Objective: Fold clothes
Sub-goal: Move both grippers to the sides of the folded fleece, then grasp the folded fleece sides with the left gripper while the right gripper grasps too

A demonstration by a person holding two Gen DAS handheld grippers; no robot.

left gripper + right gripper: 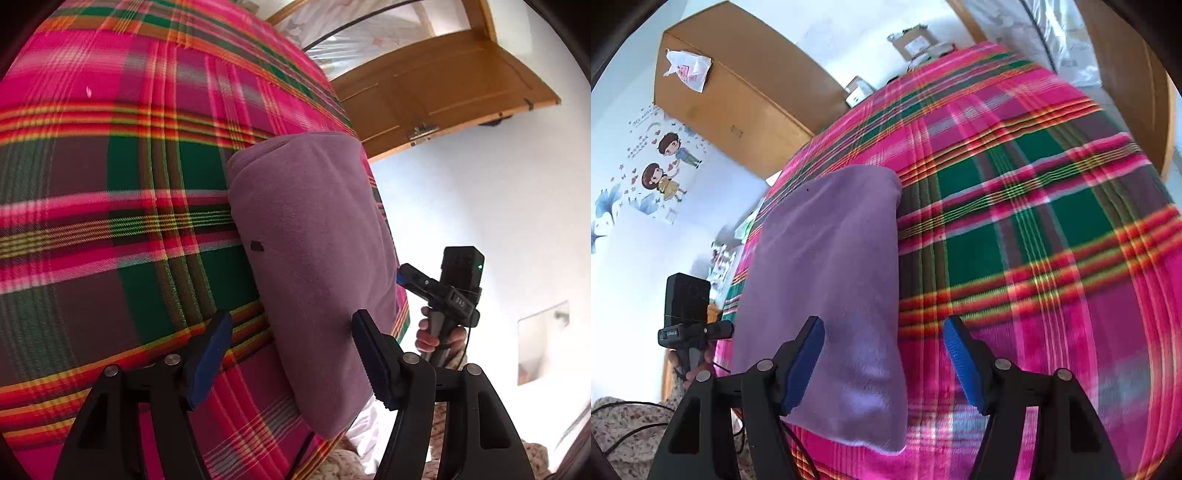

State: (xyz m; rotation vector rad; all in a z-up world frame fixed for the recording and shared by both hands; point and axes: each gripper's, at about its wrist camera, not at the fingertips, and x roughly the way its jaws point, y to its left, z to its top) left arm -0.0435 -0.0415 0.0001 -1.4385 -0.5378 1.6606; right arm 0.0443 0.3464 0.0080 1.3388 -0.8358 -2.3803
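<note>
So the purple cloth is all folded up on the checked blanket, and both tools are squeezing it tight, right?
Not quite. The purple cloth is folded on the checked blanket, but neither tool squeezes it. The left tool and the right tool both stand open, pads clear of the cloth. Each wrist view shows this.

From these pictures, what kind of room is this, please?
Most likely a bedroom in a home. The folded purple garment lies on a plaid bedcover, a wooden door stands open, and cartoon stickers decorate the white wall.
</note>
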